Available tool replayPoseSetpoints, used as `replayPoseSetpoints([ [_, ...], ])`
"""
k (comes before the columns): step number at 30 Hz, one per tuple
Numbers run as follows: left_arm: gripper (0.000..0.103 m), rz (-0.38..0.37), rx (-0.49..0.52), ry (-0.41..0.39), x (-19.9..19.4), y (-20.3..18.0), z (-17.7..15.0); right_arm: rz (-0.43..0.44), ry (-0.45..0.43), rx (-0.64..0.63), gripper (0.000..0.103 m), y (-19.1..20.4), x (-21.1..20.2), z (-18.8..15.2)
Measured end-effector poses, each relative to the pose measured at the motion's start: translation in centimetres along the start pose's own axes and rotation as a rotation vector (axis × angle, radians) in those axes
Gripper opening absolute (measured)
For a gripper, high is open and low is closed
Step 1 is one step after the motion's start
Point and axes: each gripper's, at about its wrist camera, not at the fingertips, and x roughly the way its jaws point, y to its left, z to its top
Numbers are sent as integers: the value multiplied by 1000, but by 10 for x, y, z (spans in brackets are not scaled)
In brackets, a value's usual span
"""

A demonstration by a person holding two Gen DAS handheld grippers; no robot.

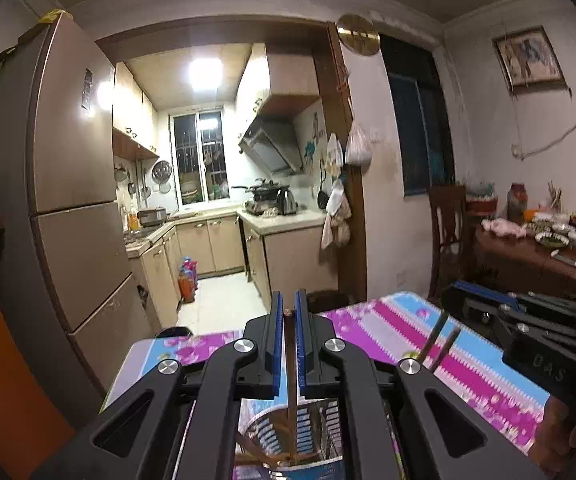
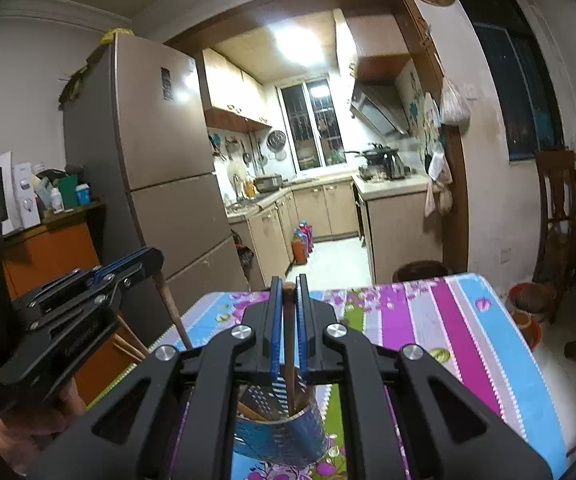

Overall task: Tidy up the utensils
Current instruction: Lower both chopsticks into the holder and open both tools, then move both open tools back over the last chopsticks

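Note:
My left gripper (image 1: 288, 304) is shut on a thin wooden chopstick (image 1: 290, 360) whose lower end reaches into a perforated metal utensil holder (image 1: 288, 436) on the table. My right gripper (image 2: 289, 286) is shut on another wooden chopstick (image 2: 288, 340) that stands in the same holder (image 2: 284, 432). Several more chopsticks lean inside the holder. In the left wrist view, the right gripper (image 1: 524, 320) is at the right, with chopsticks (image 1: 436, 342) below it. In the right wrist view, the left gripper (image 2: 88, 280) is at the left with its chopstick (image 2: 170, 308).
The table has a striped floral cloth (image 2: 448, 320). A tall fridge (image 2: 160, 160) stands left, an orange cabinet (image 2: 48, 256) with a microwave beside it. A kitchen doorway is ahead. A wooden chair (image 1: 446, 232) and a cluttered dining table (image 1: 536, 252) are on the right.

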Motion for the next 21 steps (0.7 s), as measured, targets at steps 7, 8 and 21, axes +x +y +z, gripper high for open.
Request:
replayPoseSetpoints([
  [7,7,17,26,53,8,-9,-27,-13,62,9,6,1,13,-18],
  [8,7,25,36,50,7,-11,-30,-18,64,9,6,1,13,-21],
  [21,18,142,105,-40,-41,-12,-19,-83,-35,-7,25,-11,-50,-5],
])
